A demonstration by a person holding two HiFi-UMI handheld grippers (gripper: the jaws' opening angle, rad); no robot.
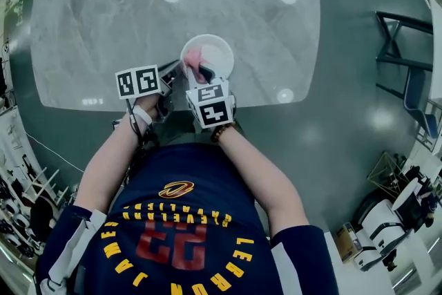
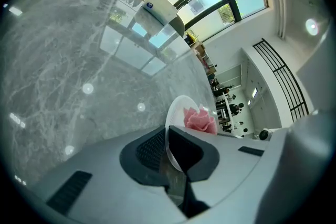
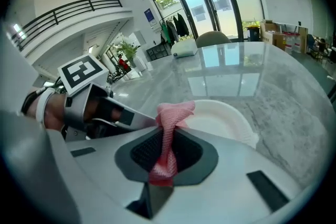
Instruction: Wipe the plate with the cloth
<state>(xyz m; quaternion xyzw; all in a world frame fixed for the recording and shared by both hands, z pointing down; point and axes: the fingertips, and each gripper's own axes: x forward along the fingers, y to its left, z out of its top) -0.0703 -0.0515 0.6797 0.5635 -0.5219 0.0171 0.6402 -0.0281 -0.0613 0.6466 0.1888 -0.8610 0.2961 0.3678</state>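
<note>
Near the near edge of the grey, veined marble surface (image 1: 138, 24), the left gripper (image 2: 169, 155) pinches the thin rim of the round white plate (image 1: 215, 50). The right gripper (image 3: 167, 157) clamps a pink mesh-weave cloth (image 3: 169, 131), bunched against the plate.

Pink open-weave cloth (image 3: 168, 131), smooth white plate (image 3: 223, 115) (matt), glossy marbled table (image 3: 286, 86).

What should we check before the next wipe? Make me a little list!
1. The left hand-held gripper grips the plate by its rim: ok.
2. The right hand-held gripper pinches the pink cloth: ok.
3. The pink cloth is over the plate: ok.
4. The pink cloth presses on the plate: cannot tell.
5. The plate rests on the table: cannot tell.
</note>
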